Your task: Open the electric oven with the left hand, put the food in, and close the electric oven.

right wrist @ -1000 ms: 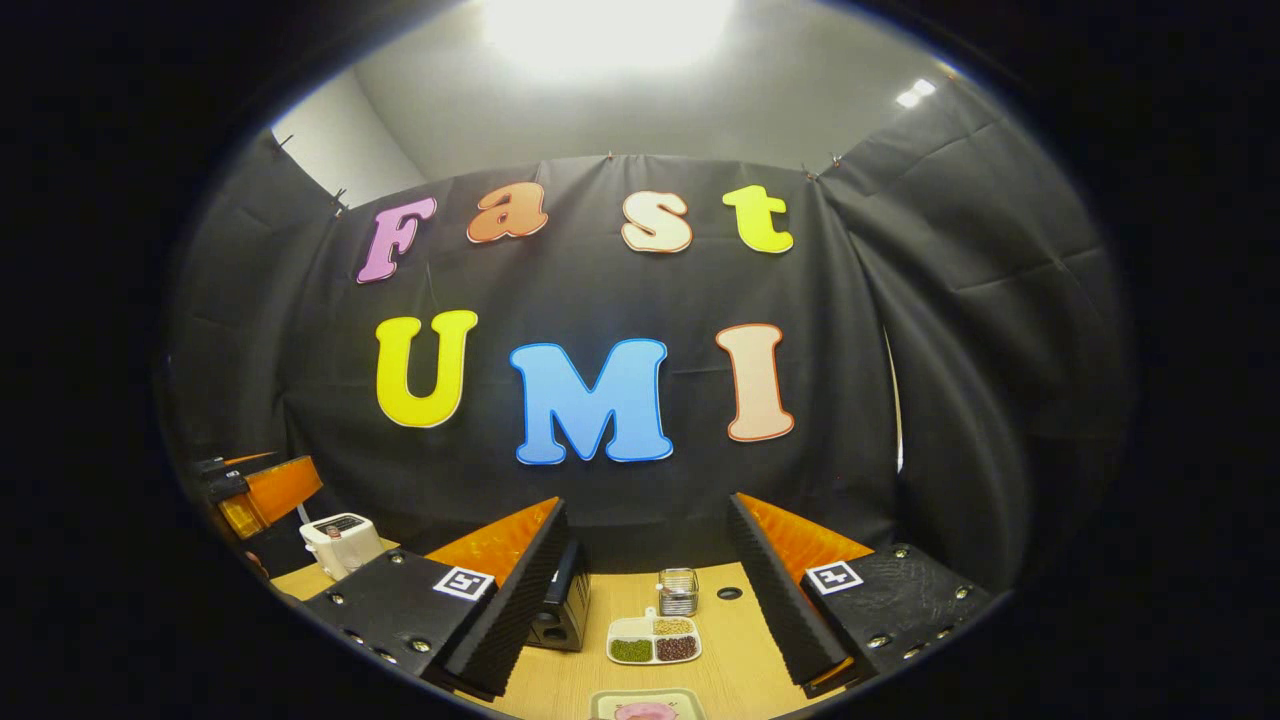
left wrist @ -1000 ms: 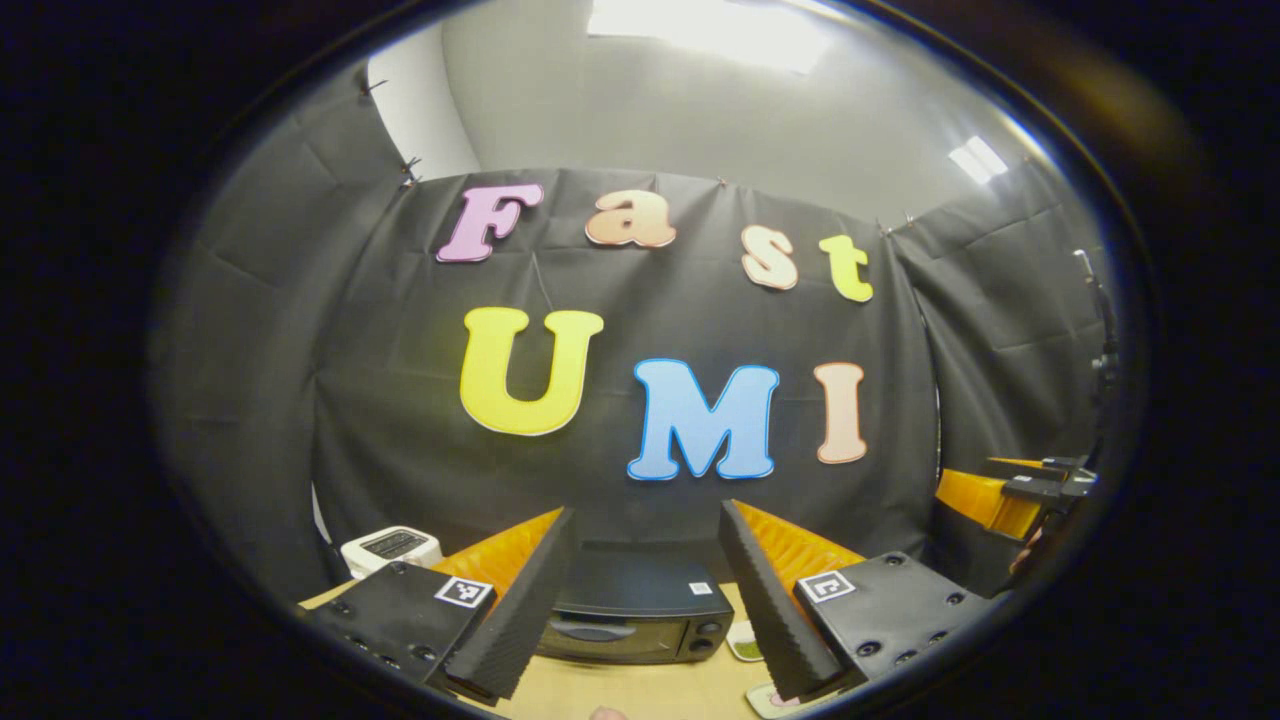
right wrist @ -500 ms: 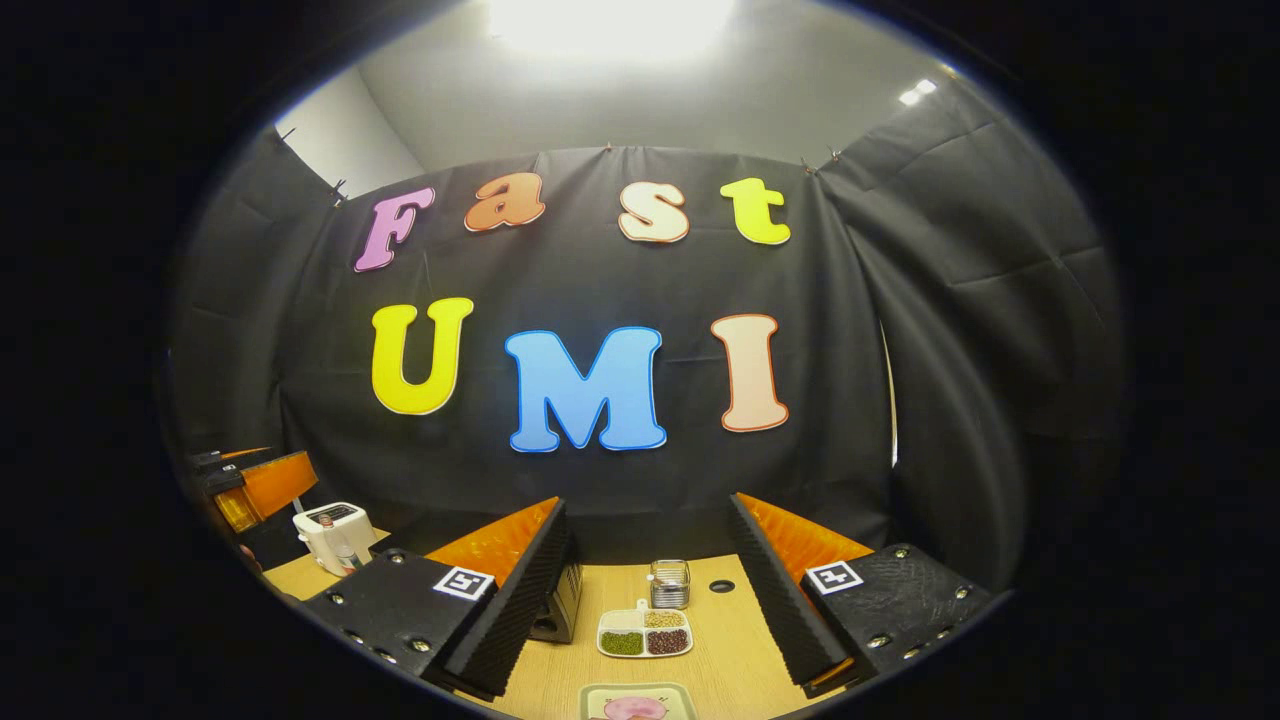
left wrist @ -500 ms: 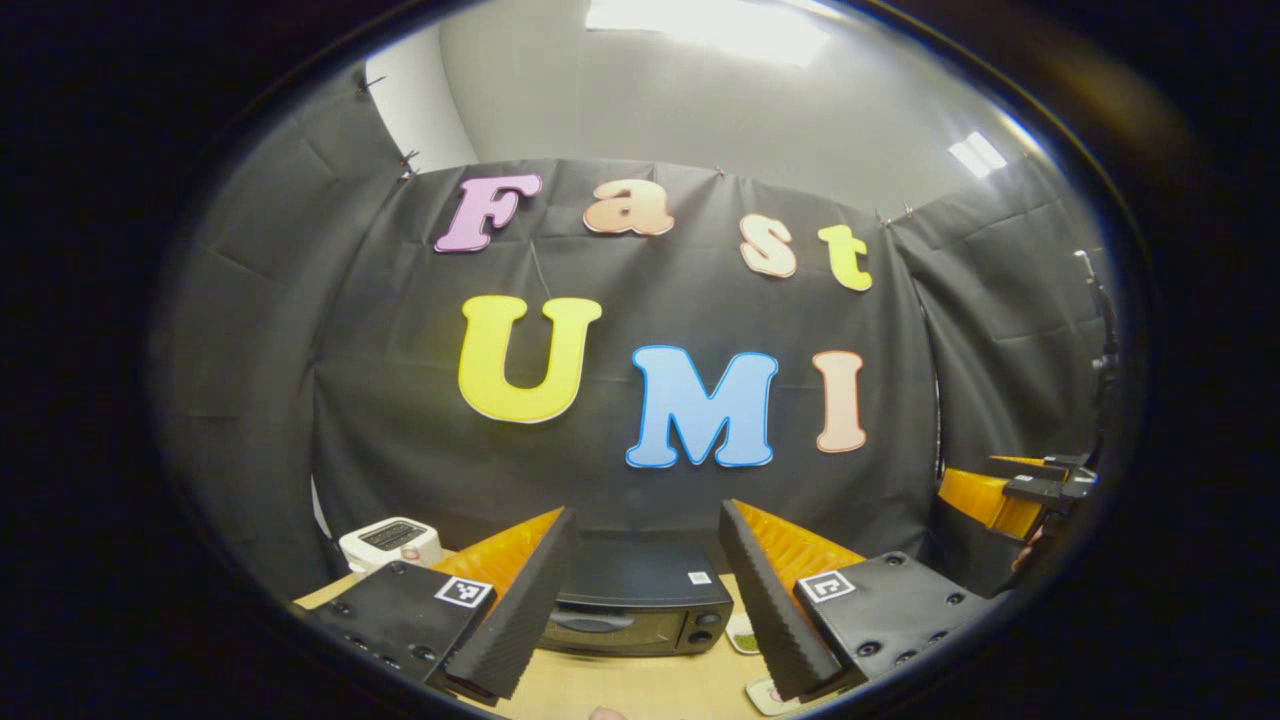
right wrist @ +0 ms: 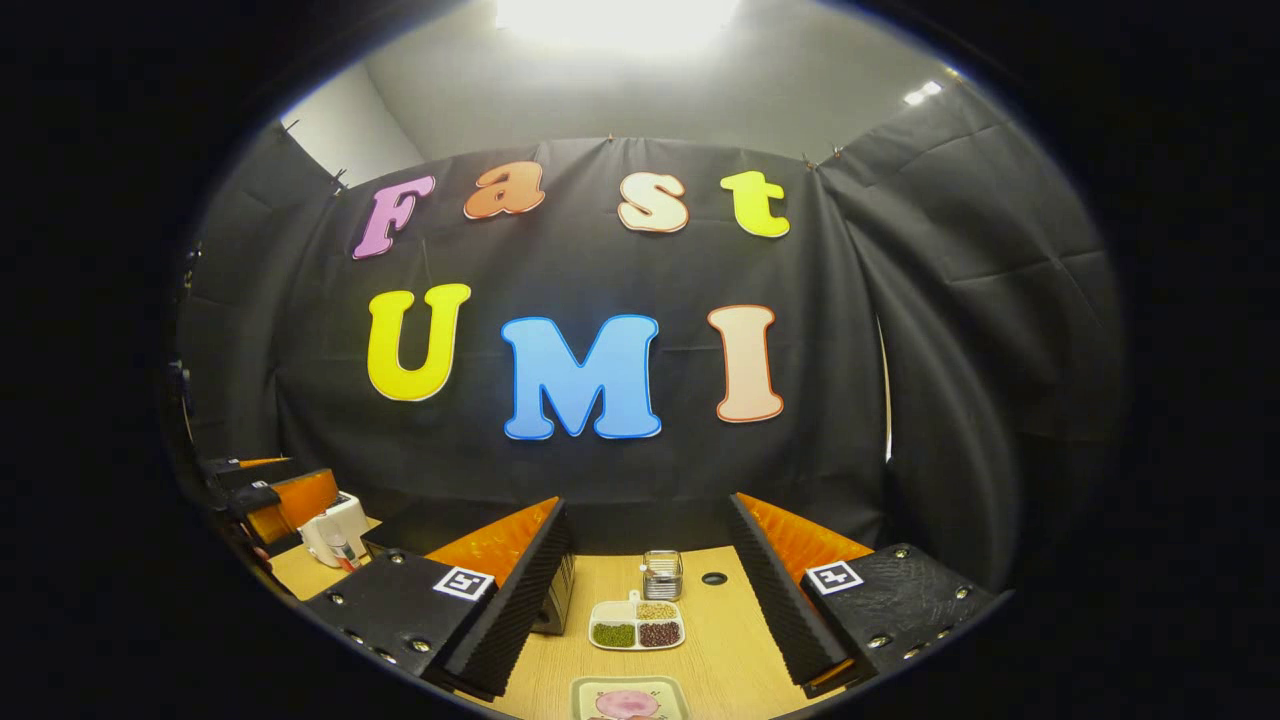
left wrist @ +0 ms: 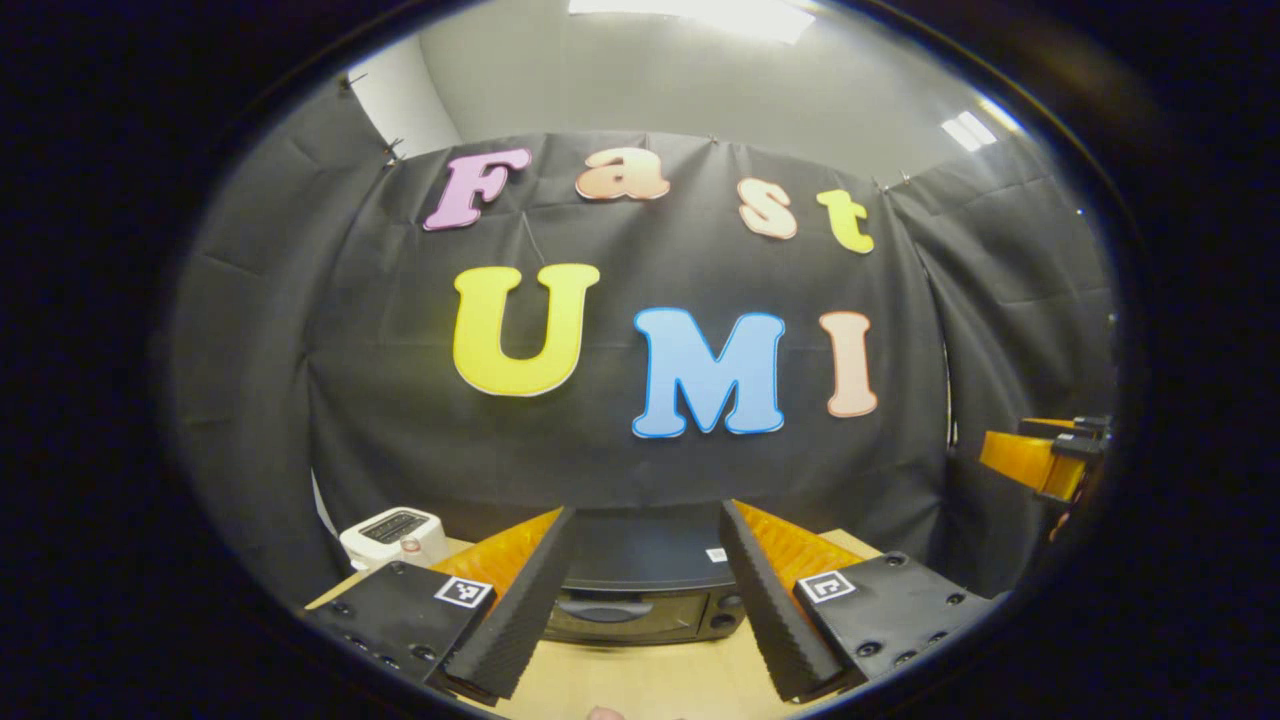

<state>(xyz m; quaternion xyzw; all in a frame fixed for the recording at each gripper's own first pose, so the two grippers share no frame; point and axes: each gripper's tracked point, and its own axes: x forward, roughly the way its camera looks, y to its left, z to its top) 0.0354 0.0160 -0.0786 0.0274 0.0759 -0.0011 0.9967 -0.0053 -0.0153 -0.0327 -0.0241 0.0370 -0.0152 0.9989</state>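
In the left gripper view, the left tool (left wrist: pixel 640 610) hangs above the near edge of the counter (left wrist: pixel 640 680) with its fingers spread wide and nothing between them. The black electric oven (left wrist: pixel 645 590) sits straight ahead between the fingers, its door shut and the handle (left wrist: pixel 590 607) a pale curved bar across the top of the door; a white toaster (left wrist: pixel 392 535) stands off to its left. The step in hand looks like the approach to the door, so the tool should come down level, centre on the handle, close across it and then pull outward and down. In the right gripper view, the right tool (right wrist: pixel 650 620) is likewise wide and empty. Below it the pink food (right wrist: pixel 627 703) lies on a plate (right wrist: pixel 580 690) at the counter's near edge. Beyond that is a divided dish (right wrist: pixel 637 630) of beans, with the oven's side just left of it.
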